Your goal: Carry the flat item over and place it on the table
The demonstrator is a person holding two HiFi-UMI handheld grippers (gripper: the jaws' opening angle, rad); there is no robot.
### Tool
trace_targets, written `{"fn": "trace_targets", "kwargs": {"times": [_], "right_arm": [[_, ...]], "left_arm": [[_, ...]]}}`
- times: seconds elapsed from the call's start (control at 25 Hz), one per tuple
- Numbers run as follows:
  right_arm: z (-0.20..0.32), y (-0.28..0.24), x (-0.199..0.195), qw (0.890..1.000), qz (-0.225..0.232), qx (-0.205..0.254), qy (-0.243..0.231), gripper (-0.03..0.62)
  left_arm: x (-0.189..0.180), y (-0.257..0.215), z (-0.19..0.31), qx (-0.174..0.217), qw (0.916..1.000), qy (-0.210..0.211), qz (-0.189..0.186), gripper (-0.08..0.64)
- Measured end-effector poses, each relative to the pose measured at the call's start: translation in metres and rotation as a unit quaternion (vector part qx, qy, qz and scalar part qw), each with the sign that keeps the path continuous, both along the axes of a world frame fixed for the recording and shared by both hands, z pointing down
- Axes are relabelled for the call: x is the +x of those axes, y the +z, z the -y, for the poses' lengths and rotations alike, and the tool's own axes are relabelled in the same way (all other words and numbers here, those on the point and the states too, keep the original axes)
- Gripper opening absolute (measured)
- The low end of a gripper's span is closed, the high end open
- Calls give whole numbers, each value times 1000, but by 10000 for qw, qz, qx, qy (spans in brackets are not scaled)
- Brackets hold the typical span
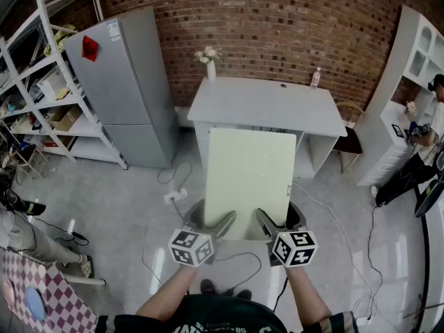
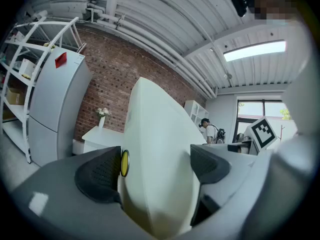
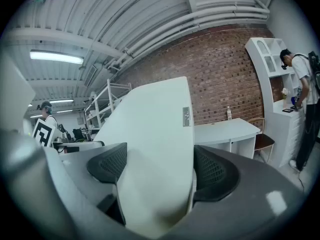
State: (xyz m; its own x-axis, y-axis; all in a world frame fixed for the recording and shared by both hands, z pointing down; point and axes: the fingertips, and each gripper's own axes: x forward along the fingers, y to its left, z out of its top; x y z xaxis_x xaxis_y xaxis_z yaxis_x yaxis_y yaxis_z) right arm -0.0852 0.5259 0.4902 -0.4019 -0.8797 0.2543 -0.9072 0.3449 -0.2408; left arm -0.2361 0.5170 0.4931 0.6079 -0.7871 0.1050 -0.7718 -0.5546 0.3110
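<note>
Brick wall (image 1: 277, 26) and white table (image 1: 267, 109) ahead: a person is carrying a pale board (image 1: 251, 179) toward the table.
The board is hanging in the air above the floor, held out in front of the person, with its far end appearing to reach the table's front. The left gripper (image 1: 210, 220) and right gripper (image 1: 281, 220) are each pinching the board's near edge, jaws spread wide around it. They sit one toward each side, probably to balance it for laying flat. A grey fridge (image 1: 121, 82) is standing at left.
</note>
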Motion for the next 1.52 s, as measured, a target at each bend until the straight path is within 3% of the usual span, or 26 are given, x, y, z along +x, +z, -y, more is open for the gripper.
{"fn": "trace_targets", "kwargs": {"times": [0.64,1.28,1.52], "right_arm": [[-2,0,18,9999,14,103,126,414],[-31,6,73,9999,52,95,113,414],[-21,16,90,9998,35,41,171,414]], "left_arm": [[17,2,1,-22,9999,107,-61,436],[72,6,-28,28,9999,143,5,436],[89,17,-16,-39,9998,191,-18,436]]}}
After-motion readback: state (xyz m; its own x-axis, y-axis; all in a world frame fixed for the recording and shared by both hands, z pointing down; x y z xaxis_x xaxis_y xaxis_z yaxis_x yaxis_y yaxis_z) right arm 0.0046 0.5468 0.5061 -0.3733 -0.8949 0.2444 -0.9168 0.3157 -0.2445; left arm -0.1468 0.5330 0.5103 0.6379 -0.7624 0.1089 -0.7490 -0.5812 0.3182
